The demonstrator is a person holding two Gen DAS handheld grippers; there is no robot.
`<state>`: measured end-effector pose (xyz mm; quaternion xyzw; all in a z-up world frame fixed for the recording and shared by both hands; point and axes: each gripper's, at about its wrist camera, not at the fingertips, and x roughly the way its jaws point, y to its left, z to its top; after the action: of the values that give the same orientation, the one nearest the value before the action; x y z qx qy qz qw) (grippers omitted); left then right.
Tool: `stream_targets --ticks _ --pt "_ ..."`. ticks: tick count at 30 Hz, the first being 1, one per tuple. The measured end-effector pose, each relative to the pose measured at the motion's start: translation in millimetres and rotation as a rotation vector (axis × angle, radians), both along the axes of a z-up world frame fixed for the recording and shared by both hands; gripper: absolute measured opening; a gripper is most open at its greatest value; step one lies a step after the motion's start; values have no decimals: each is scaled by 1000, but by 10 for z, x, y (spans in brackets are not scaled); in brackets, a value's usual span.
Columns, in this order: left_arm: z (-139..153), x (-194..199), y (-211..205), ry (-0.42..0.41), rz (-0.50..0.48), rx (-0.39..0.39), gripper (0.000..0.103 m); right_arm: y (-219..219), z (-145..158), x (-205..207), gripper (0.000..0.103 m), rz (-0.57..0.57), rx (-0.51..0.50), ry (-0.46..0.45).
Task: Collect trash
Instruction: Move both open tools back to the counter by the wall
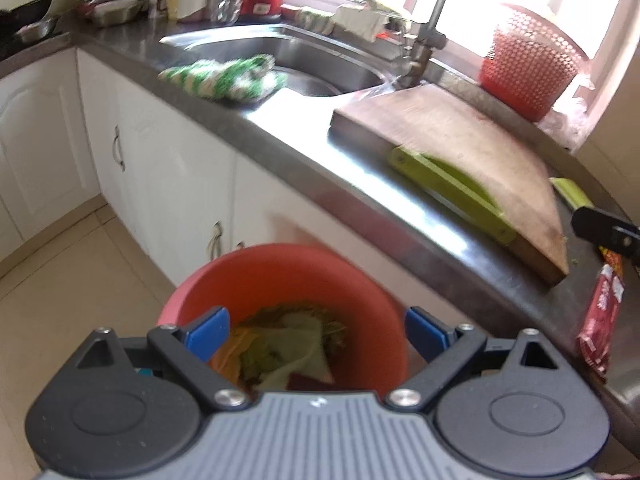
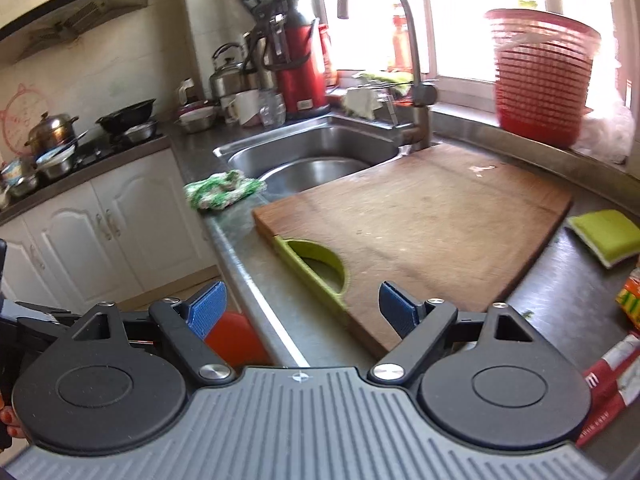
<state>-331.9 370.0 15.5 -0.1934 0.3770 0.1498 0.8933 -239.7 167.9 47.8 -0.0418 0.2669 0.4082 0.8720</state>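
— Left wrist: what's near my spread, empty left gripper (image 1: 316,334)?
— A red bin (image 1: 280,280) of scraps below it, beside the counter (image 1: 280,152).
— Right?
— My right gripper (image 2: 302,306) gapes empty over the chopping board (image 2: 420,224); wrappers (image 2: 612,380) lie right.

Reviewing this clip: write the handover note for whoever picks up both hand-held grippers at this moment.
Left hand-held gripper: open, empty, above the red bin on the floor by the cabinets.
Right hand-held gripper: open, empty, over the counter edge at the cutting board.
Done: the bin already holds leafy scraps and wrappers.
Left: red wrapper at the counter's near edge, an orange packet beside it, and small bits on the board. The green sponge and the cloth by the sink are probably not trash.
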Motion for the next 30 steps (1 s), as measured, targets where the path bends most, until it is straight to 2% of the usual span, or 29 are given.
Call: stream_targets --ticks 9,16,22,30 --pt "254 202 -336 -58 -77 34 94 -463 37 110 103 -147 47 -32" --pt "374 360 -614 -73 -140 53 94 -973 8 210 103 -282 69 -42" --pt "503 510 -825 -92 -185 69 94 -1408 -2 332 103 -412 66 -88" --pt "617 665 -1102 -98 -236 95 94 -2019 -54 665 103 -656 -48 -203"
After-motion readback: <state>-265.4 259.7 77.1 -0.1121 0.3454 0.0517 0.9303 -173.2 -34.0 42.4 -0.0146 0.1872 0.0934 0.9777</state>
